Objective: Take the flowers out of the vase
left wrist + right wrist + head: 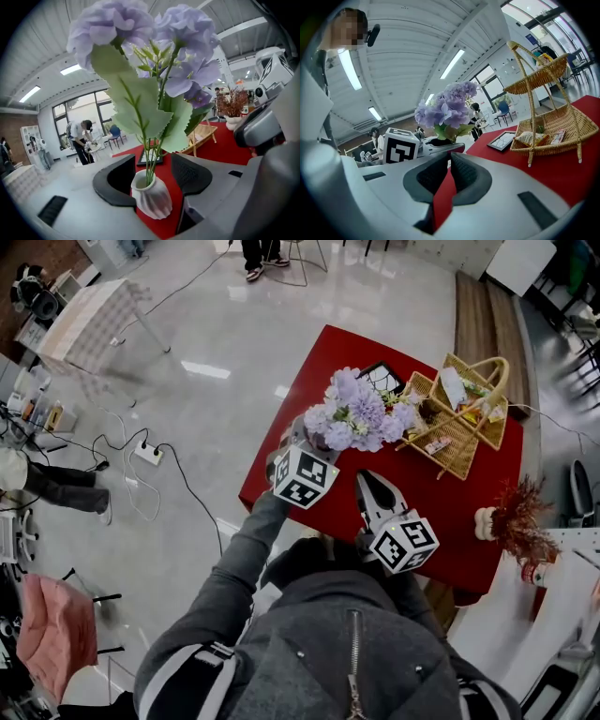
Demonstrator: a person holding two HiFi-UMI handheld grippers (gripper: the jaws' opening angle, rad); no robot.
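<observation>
A bunch of lilac flowers (356,413) with green leaves stands in a small white ribbed vase (152,201) near the left edge of the red table (314,371). My left gripper (154,174) is open, one jaw on each side of the vase, and the green stems (149,159) rise between the pads. The blooms (140,42) fill the top of the left gripper view. My right gripper (370,488) hovers over the table's near part, to the right of the vase, with its jaws shut and nothing in them. In the right gripper view the flowers (445,110) show beyond the left gripper.
A two-tier wicker basket (464,418) with small items stands right of the flowers. A black picture frame (382,376) lies behind them. A dried reddish plant in a white pot (516,521) sits at the table's right edge. People stand on the floor beyond.
</observation>
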